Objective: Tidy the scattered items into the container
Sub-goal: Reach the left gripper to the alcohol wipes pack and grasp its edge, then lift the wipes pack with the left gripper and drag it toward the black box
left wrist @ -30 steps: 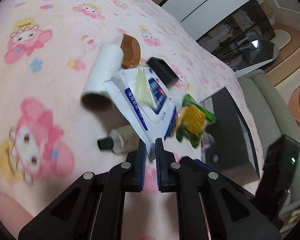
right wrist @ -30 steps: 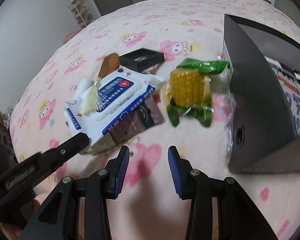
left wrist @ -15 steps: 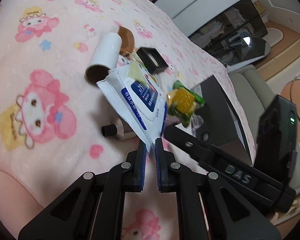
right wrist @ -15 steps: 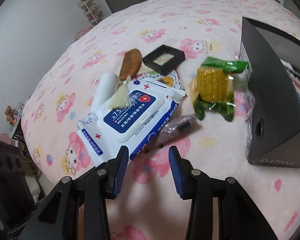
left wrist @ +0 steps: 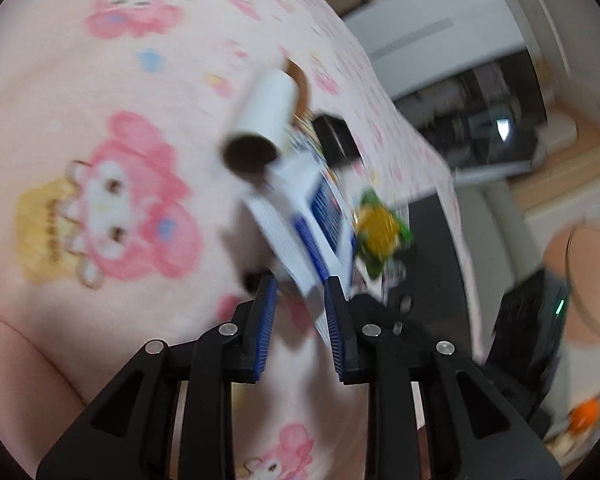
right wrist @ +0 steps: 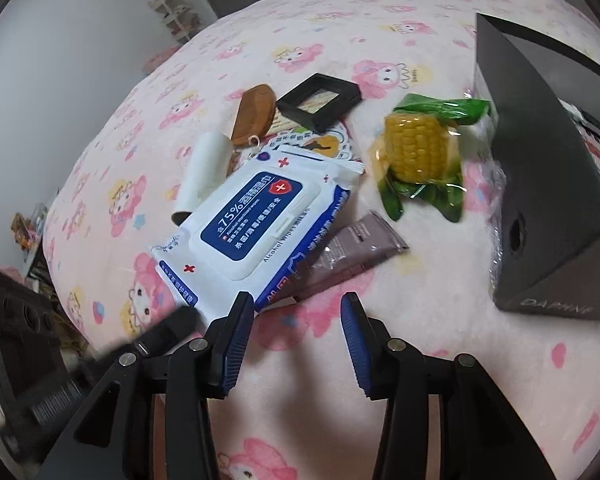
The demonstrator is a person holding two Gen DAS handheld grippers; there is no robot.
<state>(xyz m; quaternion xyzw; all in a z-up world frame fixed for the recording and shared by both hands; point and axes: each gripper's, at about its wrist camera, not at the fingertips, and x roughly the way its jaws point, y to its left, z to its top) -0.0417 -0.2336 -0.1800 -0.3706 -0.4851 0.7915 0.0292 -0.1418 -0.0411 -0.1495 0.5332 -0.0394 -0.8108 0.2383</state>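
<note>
Wipes pack (right wrist: 260,224) flat on bed (right wrist: 440,320), left of box (right wrist: 540,184), long axis slanting toward corn (right wrist: 420,152). Left tool (left wrist: 300,316) parted astride its corner; right tool (right wrist: 296,320) parted, empty.

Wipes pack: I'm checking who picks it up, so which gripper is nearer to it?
Left. The left gripper is open with a corner of the wipes pack between its fingers. The right gripper is open just short of the pack's near edge.
</note>
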